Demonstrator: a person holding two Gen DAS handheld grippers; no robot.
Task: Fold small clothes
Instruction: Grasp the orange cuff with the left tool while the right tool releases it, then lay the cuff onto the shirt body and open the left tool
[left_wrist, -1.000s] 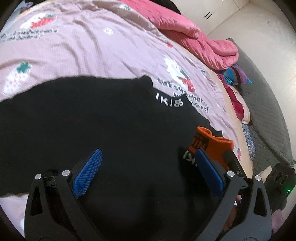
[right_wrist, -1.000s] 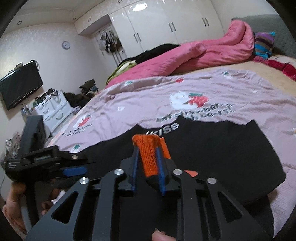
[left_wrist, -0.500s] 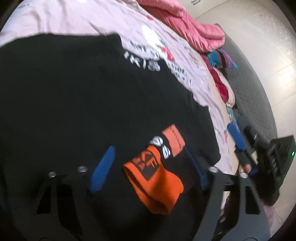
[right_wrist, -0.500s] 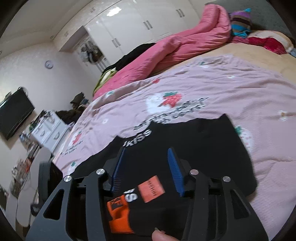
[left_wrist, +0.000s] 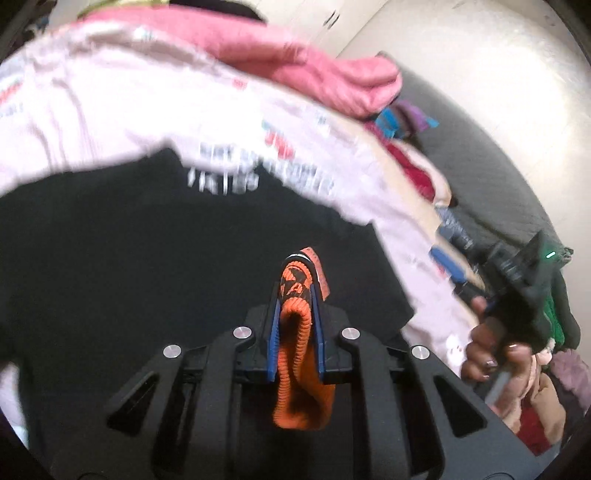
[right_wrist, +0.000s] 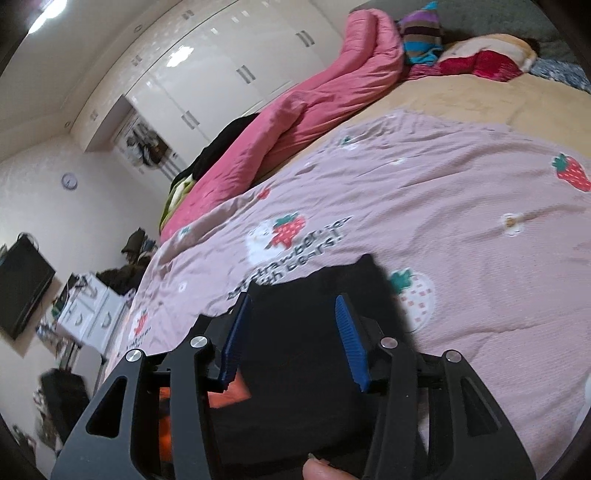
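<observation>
Orange sock (left_wrist: 295, 354) now pinched in closing left gripper (left_wrist: 295, 291), no longer right gripper (right_wrist: 291, 314), spread empty.

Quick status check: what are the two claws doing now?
Left gripper closing on orange sock. Right gripper open, empty, over black shirt. Nothing blocking.

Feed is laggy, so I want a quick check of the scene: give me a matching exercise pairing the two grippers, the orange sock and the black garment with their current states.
Things:
1. left gripper
2. right gripper
3. orange sock
4. black garment

States:
a. lies spread on the bed
b. pinched between blue pads
c. jaws apart, nothing between them
d. closing on a sock

Pairs: 1-d, 2-c, 3-b, 4-a
</observation>
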